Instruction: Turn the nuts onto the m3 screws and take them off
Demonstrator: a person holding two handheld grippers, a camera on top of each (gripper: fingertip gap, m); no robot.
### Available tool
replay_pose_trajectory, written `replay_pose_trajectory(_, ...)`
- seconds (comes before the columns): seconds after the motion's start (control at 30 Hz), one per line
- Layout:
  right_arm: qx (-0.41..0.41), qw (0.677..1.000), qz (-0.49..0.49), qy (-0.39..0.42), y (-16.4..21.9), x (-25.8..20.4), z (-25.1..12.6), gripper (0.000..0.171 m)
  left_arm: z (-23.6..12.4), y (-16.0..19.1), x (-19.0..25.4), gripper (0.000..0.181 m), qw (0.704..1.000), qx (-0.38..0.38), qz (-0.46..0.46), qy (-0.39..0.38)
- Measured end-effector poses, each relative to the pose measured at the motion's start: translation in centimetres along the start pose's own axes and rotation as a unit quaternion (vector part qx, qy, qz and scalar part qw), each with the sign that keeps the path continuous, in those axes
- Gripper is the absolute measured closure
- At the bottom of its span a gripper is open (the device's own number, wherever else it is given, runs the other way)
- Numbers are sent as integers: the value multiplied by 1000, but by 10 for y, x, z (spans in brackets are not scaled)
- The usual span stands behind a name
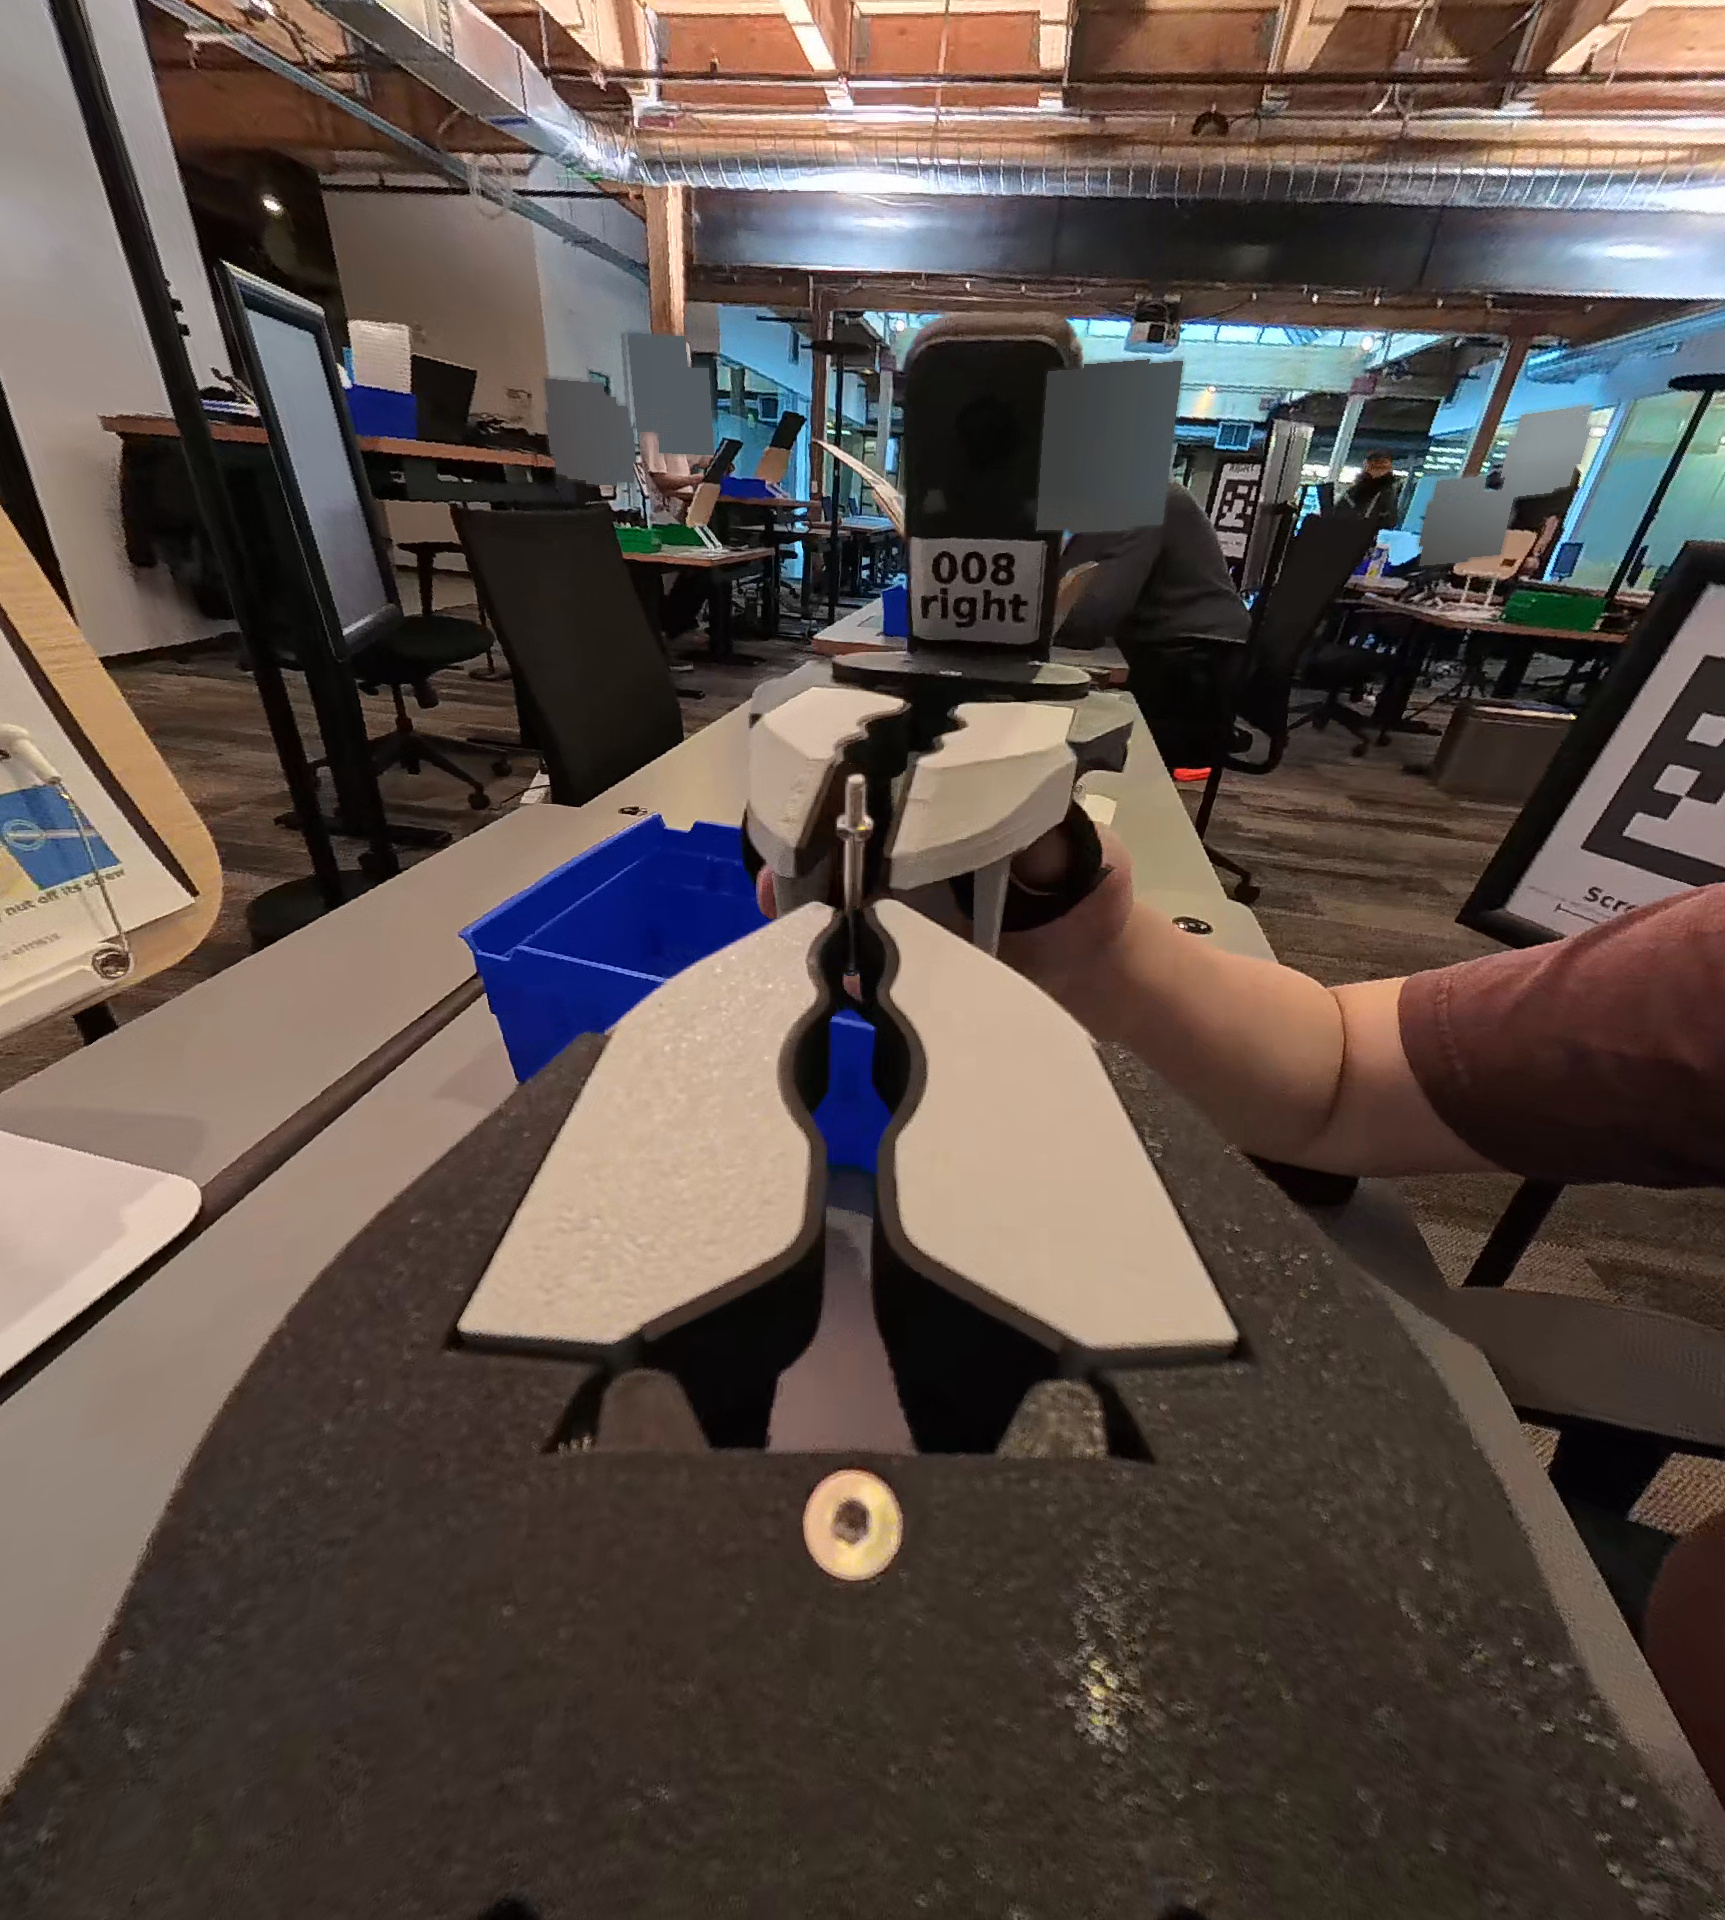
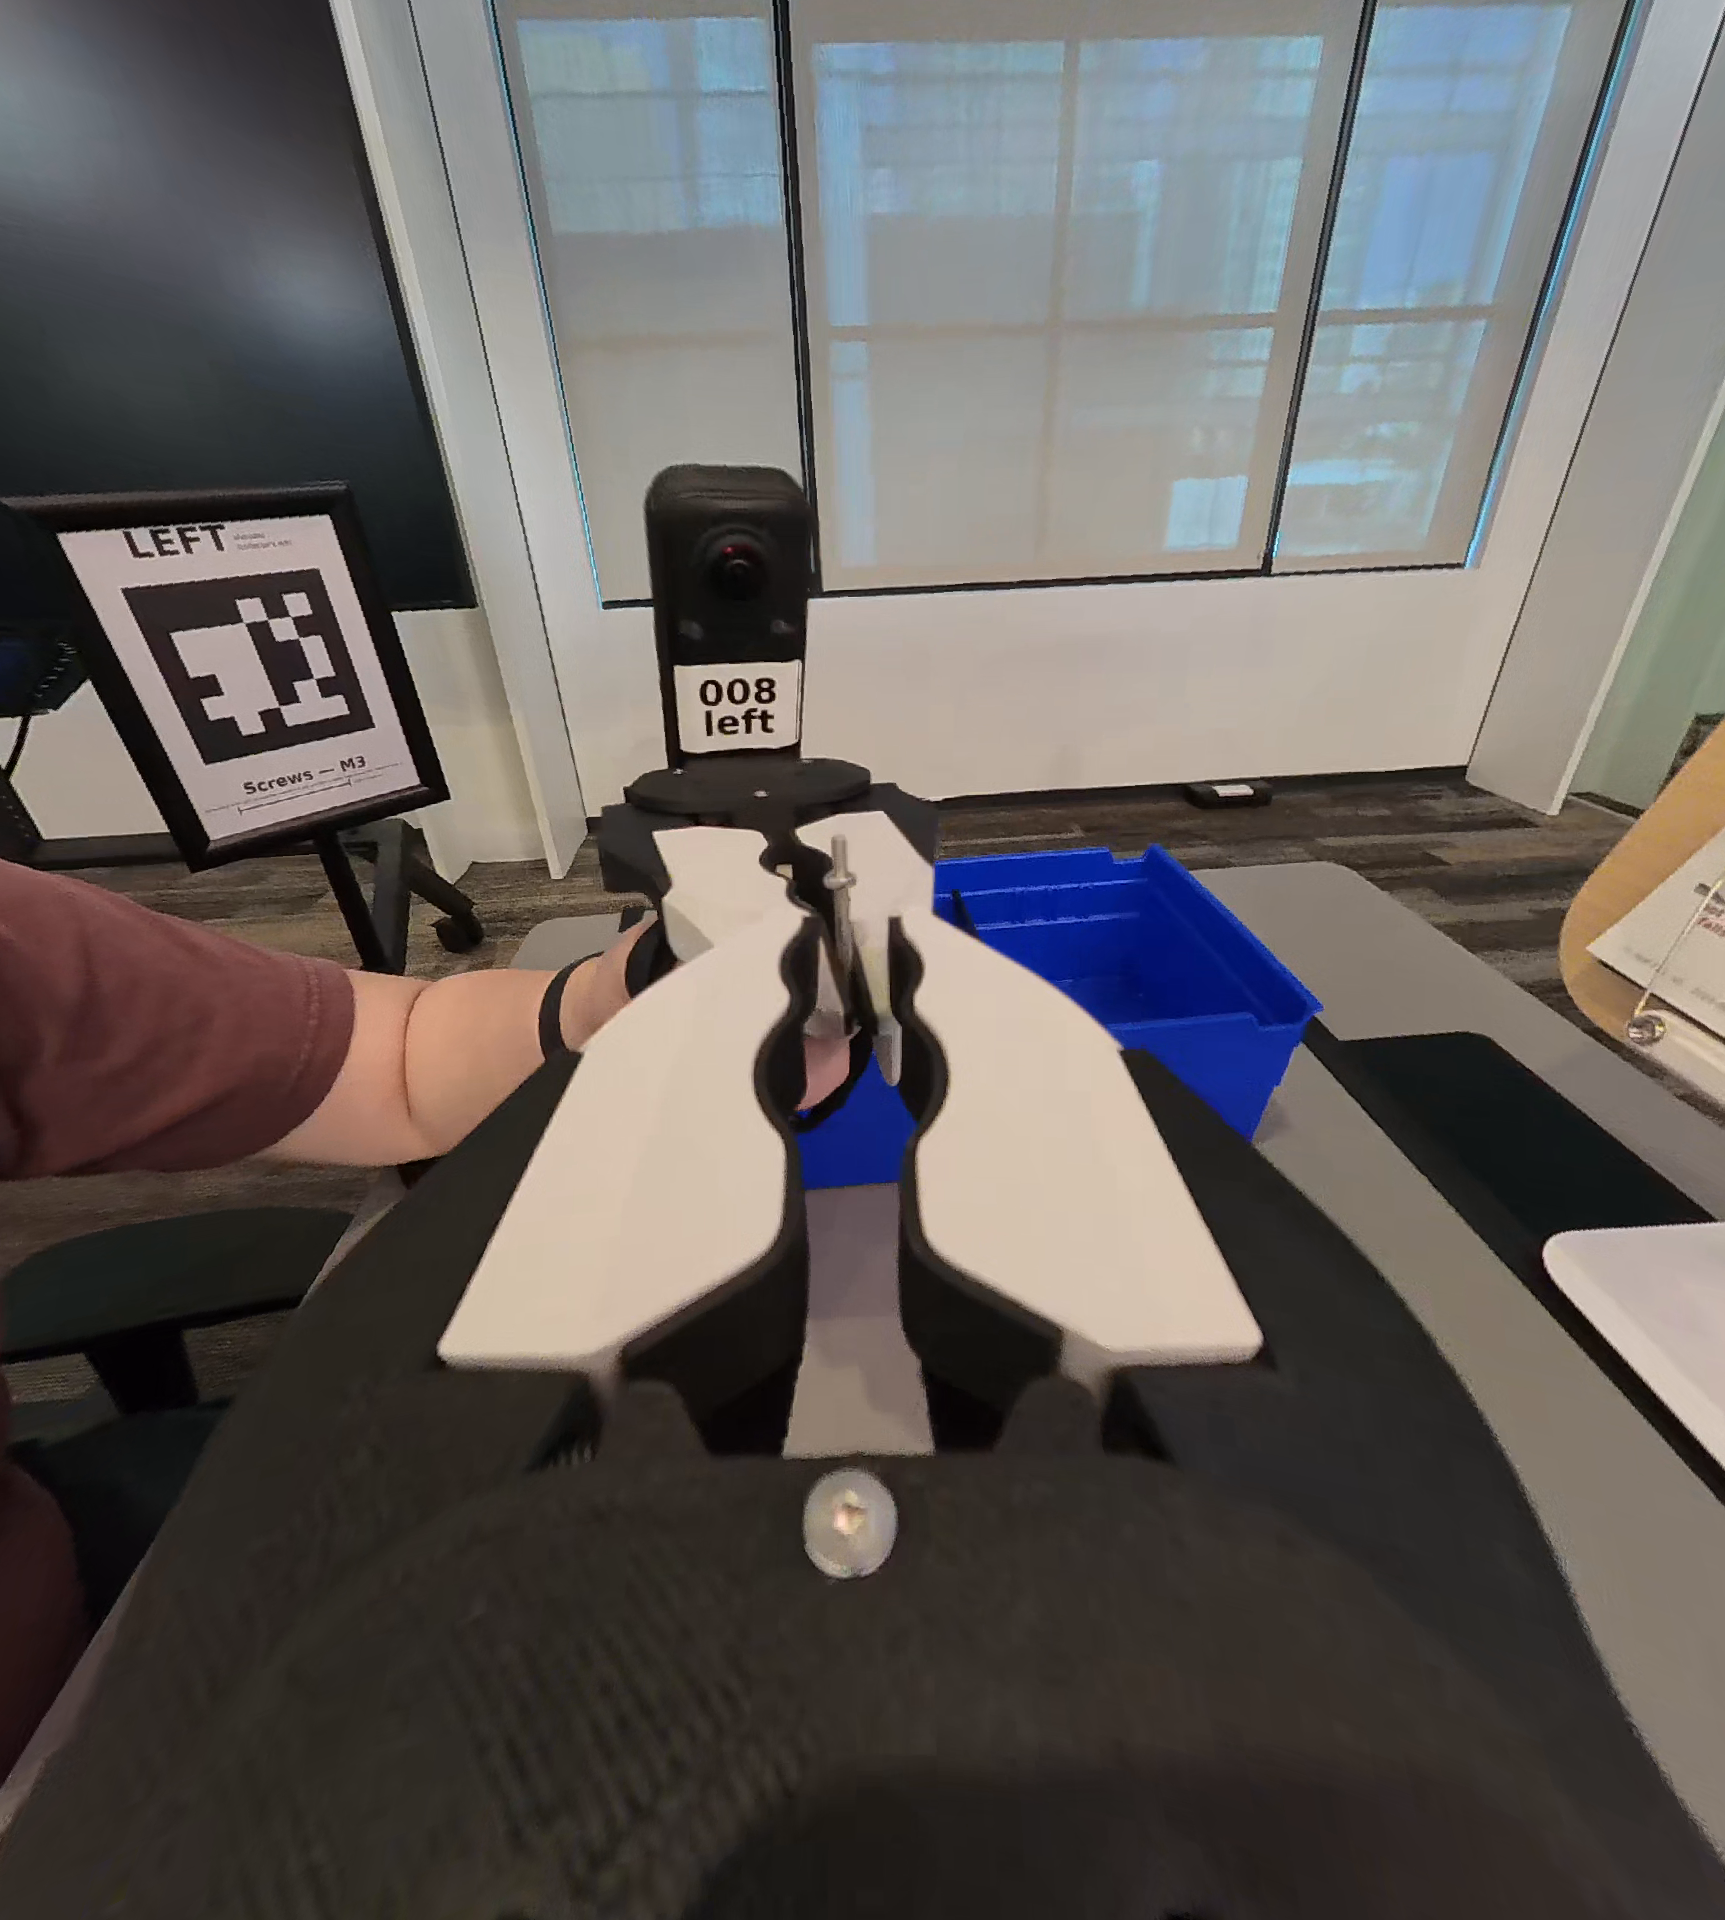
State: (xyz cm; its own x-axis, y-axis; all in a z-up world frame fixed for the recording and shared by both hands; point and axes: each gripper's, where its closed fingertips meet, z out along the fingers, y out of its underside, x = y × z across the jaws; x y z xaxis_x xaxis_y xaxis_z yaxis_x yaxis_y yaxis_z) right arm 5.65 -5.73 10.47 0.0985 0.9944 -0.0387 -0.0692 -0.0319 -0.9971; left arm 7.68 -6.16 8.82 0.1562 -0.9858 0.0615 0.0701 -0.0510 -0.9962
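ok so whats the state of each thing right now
left tool: shut on the m3 screw's lower end
m3 screw: upright, held in the air
nut: threaded on, near the screw's top
right tool: tips either side of the screw, grip unclear
blue bin: upright, open top

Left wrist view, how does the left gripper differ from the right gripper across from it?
The left gripper points away from the camera, shut on the screw at its lower end; the right gripper faces the camera, and whether it grips the nut is unclear. A hand shows holding the right gripper; the left gripper's holder is out of view. Both have white fingers on black bodies.
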Motion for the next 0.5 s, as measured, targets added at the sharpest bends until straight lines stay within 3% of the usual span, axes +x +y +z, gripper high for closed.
replay_pose_trajectory(0.3,-16,999,11,-28,5,-6,2,168,3,6,3,180,1000,-23,20,0)
replay_pose_trajectory(0.4,-6,1000,19,-19,4,-1,1,156,3,4,4,180,1000,-17,20,-1)
replay_pose_trajectory(0.5,-6,999,31,-44,4,-6,1,168,3,5,4,180,1000,-18,20,-2)
